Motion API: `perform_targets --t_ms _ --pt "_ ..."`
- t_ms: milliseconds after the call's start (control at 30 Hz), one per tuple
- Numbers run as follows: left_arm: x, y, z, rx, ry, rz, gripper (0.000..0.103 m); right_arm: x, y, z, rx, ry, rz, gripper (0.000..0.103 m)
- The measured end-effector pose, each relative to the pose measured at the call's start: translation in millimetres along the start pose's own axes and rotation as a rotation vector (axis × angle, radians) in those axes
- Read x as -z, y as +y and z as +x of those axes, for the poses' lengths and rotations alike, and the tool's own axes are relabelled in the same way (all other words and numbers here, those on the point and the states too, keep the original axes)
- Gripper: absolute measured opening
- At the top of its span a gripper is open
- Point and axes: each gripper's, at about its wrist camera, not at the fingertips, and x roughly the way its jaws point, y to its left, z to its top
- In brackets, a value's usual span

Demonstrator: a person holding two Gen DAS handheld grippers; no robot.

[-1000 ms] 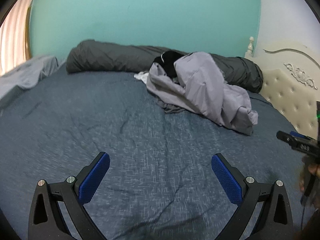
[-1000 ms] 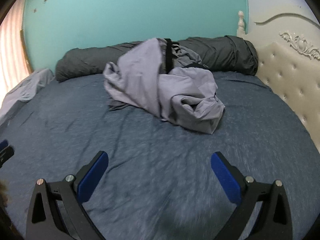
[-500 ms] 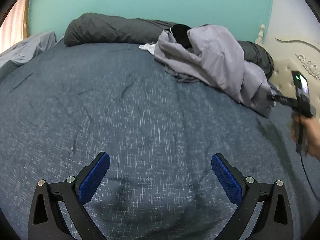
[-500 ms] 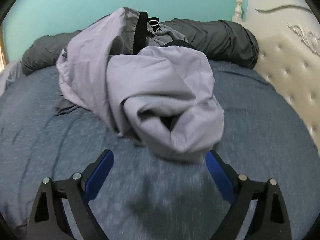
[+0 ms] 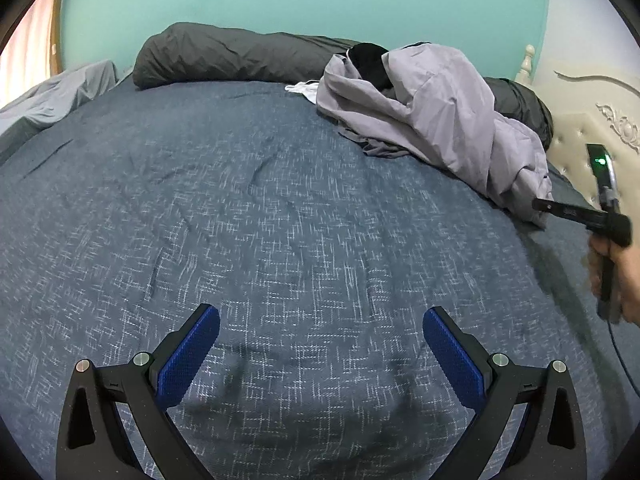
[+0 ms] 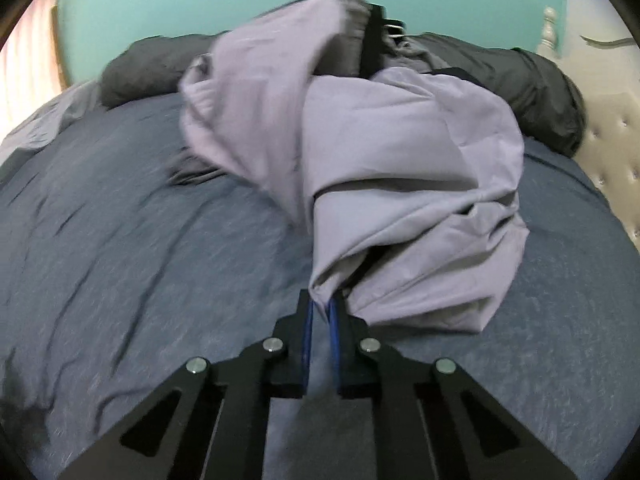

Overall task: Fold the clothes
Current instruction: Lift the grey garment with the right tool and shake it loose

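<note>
A crumpled lavender garment (image 6: 392,168) with a black waistband lies heaped on the blue bedspread (image 6: 140,260). My right gripper (image 6: 320,312) is shut on the garment's near edge, and a pinch of the cloth shows between its blue pads. In the left wrist view the same lavender garment (image 5: 436,112) lies at the far right of the bed. There the right gripper (image 5: 538,205) touches its lower end, held by a person's hand (image 5: 616,280). My left gripper (image 5: 320,344) hovers open low over bare bedspread (image 5: 260,220), with nothing between its fingers.
A rolled dark grey duvet (image 5: 240,56) lies along the teal wall behind the garment. A cream tufted headboard (image 5: 592,136) stands at the right. Pale grey cloth (image 5: 60,96) lies at the left edge. A small white item (image 5: 304,90) peeks out beside the heap.
My right gripper moved forward and down to the garment's near edge and shut on it. My left gripper sank toward the bedspread, then held still.
</note>
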Motion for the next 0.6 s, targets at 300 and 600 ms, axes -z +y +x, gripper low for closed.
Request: perform_targets --t_ms 300,600 --pt "-1.0 6.5 -7.5 0.003 -0.014 -0.013 0.103 17.2 25.6 -35.6 0.002 -0.010 -0.084 0.000" --pt "-1.8 20.3 1.1 -0.004 -0.001 -0.030 0.103 -46.0 4.4 -9.5 0.184 -0.045 0.058 0.068"
